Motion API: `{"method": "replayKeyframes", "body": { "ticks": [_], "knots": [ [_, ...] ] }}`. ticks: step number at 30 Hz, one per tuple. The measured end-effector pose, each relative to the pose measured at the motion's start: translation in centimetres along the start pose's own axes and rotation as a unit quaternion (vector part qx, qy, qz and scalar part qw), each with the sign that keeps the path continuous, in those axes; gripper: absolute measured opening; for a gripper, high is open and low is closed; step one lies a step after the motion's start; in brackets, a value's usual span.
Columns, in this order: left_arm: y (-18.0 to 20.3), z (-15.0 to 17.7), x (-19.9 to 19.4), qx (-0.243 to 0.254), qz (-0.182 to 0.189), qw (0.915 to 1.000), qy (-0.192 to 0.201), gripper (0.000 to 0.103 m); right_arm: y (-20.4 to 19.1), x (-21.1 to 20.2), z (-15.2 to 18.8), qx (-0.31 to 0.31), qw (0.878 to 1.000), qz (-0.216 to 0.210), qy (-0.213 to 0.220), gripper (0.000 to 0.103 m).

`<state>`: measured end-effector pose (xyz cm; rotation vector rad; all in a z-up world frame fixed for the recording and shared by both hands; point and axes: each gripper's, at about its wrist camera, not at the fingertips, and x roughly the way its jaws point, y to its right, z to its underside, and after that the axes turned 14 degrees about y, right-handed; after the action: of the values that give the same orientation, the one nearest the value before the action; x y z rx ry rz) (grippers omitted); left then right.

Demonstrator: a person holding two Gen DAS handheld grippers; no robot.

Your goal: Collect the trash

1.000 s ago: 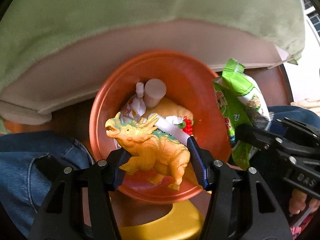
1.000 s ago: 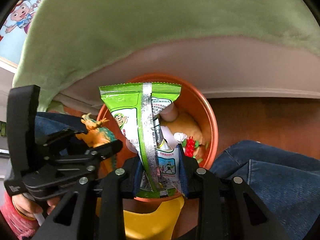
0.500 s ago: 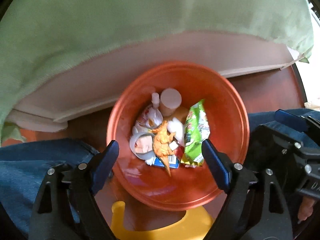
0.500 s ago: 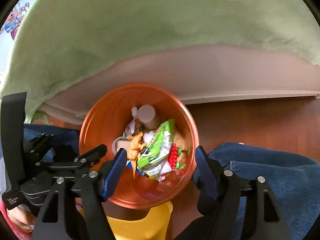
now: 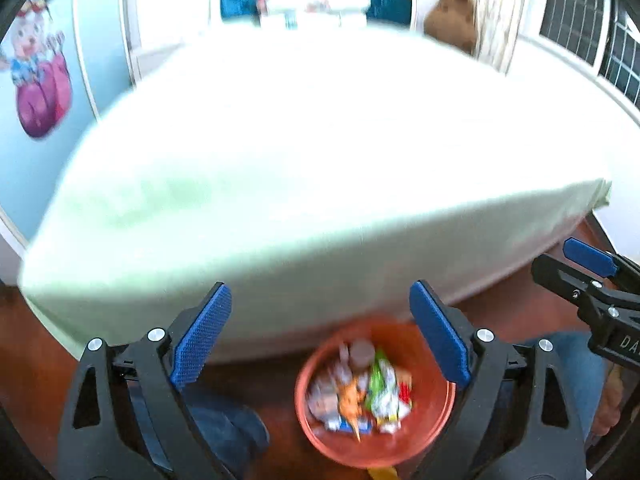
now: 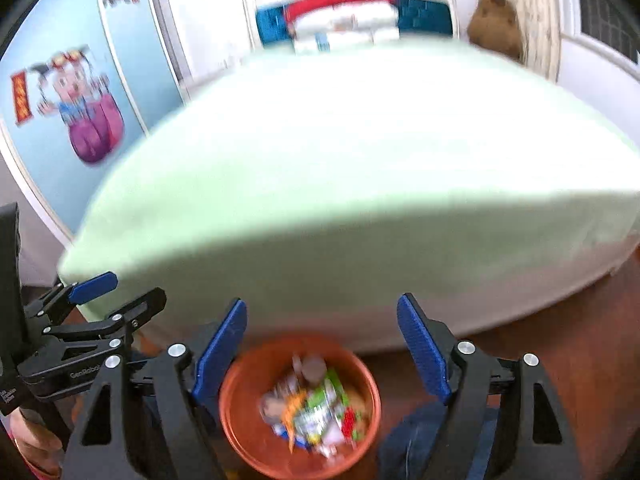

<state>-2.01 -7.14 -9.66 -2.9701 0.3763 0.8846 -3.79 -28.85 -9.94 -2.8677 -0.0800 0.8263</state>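
Pale green bedding [image 5: 280, 208] covers a bed that fills most of both blurred views, and behind it stands a light blue wall with a cartoon sticker [image 6: 84, 120] and a brown plush toy [image 5: 452, 20] near the window side. Dark reddish wooden floor [image 6: 560, 320] lies below the edge of the bed. On this floor, just in front of the bed, stands an orange bin [image 5: 436, 424], and the trash is inside it — a green snack wrapper [image 5: 380, 384], an orange toy dinosaur [image 5: 350, 400], a small round cap-like thing and other pieces too blurred to name. The left tongs [image 5: 320, 336] are released: their jaws have just been opening, the blue pads stand wide apart and nothing is between them. The right tongs [image 6: 322, 348] are released as well, jaws just opened, empty, above the bin. Blue jeans [image 6: 416, 432] of the person show beside the bin on both sides.
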Motion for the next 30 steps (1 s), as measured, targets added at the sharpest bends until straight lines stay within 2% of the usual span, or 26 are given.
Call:
{"method": "replayKeyframes", "body": {
  "ticks": [3, 7, 10, 19, 30],
  "knots": [
    [-0.2, -3.0, -1.9, 0.000, -0.010, 0.9989, 0.046, 0.091, -0.5, -2.0, -2.8, -0.001, 0.999, -0.002, 0.049, 0.086],
    [-0.7, -5.5, -3.4, -0.005, -0.014, 0.9965, 0.082, 0.091, -0.9, -3.9, -5.0, -0.013, 0.995, 0.006, 0.098, 0.097],
    [-0.8, -6.5, -4.3, -0.008, -0.018, 0.9949, 0.099, 0.091, -1.4, -4.8, -6.0, -0.021, 0.992, 0.014, 0.121, 0.097],
    [-0.3, -7.5, -5.2, 0.012, -0.029, 0.9920, 0.122, 0.091, -0.4, -5.5, -6.5, -0.005, 0.991, 0.016, 0.136, 0.097],
    [-0.5, -8.2, -5.7, 0.000, -0.027, 0.9909, 0.132, 0.091, -0.5, -5.7, -6.1, -0.011, 0.989, 0.029, 0.143, 0.097]
  ]
}}
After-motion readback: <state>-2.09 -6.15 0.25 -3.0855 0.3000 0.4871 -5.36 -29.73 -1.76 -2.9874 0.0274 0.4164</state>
